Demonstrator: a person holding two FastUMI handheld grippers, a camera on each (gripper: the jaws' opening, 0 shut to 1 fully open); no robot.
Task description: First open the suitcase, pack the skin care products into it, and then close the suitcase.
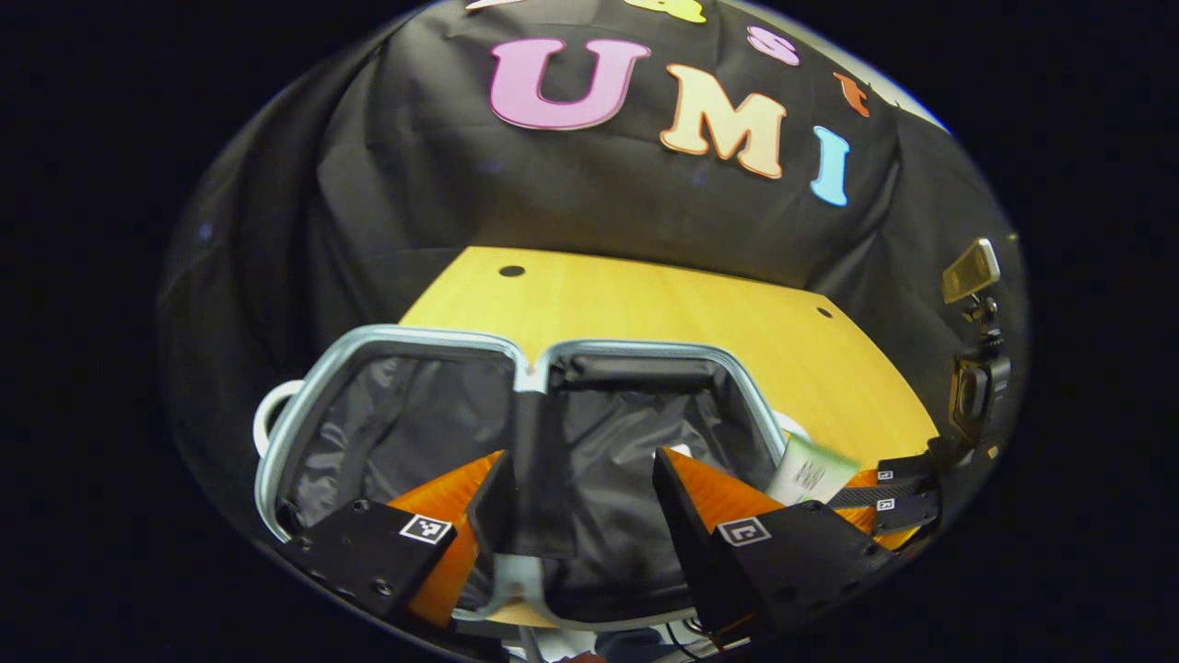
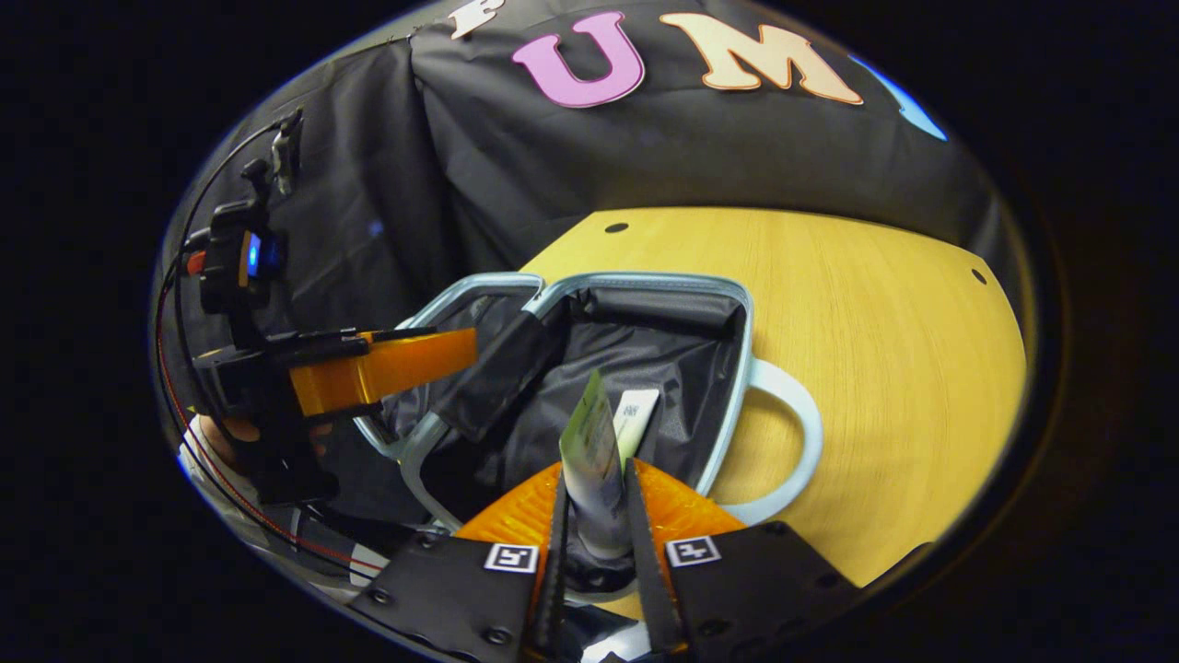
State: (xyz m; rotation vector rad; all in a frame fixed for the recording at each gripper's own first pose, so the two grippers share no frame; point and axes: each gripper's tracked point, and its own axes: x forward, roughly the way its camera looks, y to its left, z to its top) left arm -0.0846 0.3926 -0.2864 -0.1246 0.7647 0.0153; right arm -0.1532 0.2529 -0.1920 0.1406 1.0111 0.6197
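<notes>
Suitcase [image 2: 589, 368] lies open on the tabletop [image 2: 875, 350], its two dark-lined halves side by side with pale blue rims, near the tabletop's near edge; one white handle [image 2: 792, 433] sticks out from its right side in the right gripper view. Two skin care items are visible there: a green-and-white tube [image 2: 589, 451] clamped between the fingers of the right claw [image 2: 594, 552], held upright over the right half, and a white item [image 2: 636, 414] just behind it inside that half. In the left gripper view the same tube [image 1: 811, 470] shows at the right rim of the suitcase [image 1: 516, 368], and the left claw [image 1: 580, 516] hangs over the suitcase with its two fingers wide apart, gripping nothing. The left claw [image 2: 387, 364] also reaches in from the left in the right gripper view.
</notes>
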